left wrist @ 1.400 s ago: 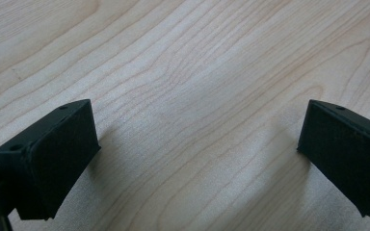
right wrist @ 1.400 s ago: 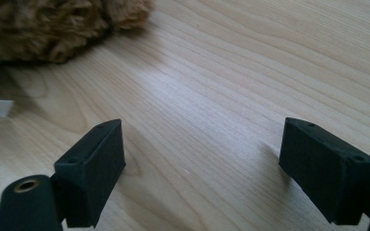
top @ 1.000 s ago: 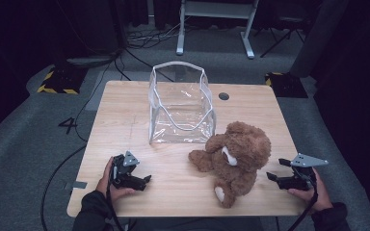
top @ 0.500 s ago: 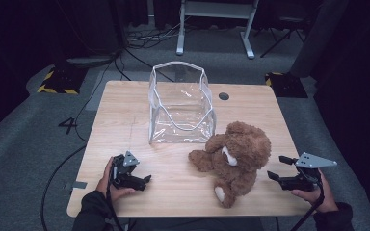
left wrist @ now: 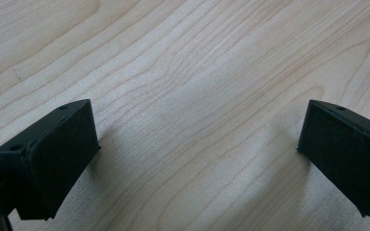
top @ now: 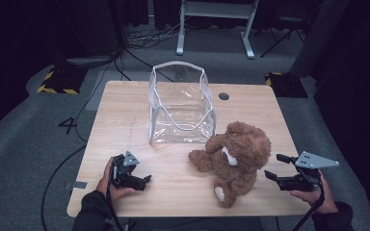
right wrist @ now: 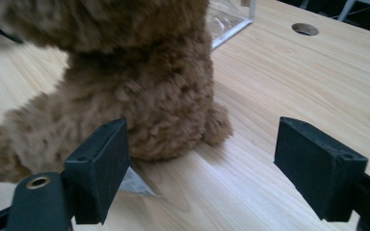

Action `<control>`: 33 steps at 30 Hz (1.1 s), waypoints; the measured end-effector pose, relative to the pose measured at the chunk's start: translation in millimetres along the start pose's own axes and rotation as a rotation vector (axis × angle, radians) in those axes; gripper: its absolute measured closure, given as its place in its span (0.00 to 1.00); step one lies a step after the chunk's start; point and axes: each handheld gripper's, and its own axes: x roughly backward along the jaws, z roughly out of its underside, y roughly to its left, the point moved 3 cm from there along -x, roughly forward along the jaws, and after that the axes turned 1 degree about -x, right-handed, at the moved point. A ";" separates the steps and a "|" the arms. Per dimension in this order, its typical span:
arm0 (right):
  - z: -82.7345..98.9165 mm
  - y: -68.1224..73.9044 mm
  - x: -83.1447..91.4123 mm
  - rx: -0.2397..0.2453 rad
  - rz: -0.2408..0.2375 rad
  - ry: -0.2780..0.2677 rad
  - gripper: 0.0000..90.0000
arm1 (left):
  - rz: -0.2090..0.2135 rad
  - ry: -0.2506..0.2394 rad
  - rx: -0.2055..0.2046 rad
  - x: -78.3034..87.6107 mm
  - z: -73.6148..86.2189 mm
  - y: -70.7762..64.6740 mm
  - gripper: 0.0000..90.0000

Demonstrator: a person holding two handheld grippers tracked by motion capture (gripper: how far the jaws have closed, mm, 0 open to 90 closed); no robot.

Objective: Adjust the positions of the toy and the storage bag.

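A pale wooden table stands in a dark room with grey carpet and loose cables on the floor. From the high view, I see a brown teddy bear sitting near my side of the table, with a clear plastic bag standing open just behind it. My right claw hovers just to the bear's right, jaws spread wide, holding nothing. My left claw rests low on the table, well apart from the bear, on its other side.

In the left gripper view, both jaws stand wide apart over bare wood, empty.

In the right gripper view, the teddy bear sits just ahead of the left jaw, a white tag poking from under it; nothing lies between the jaws.

I judge this to be the approach: next I must slide the right claw forward around the bear's body, then close on the soft plush.
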 end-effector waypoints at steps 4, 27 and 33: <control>-4.7 5.4 0.4 -0.003 -0.023 -0.013 0.22 | 0.000 -0.001 0.000 -0.1 0.0 0.0 0.00; -23.9 37.9 -10.6 0.019 -0.047 -0.026 0.21 | 0.000 -0.001 0.000 -0.1 0.0 0.0 0.00; -30.7 45.3 -23.6 -0.010 -0.025 -0.025 0.21 | 0.000 -0.001 0.003 -0.1 0.0 -0.2 0.00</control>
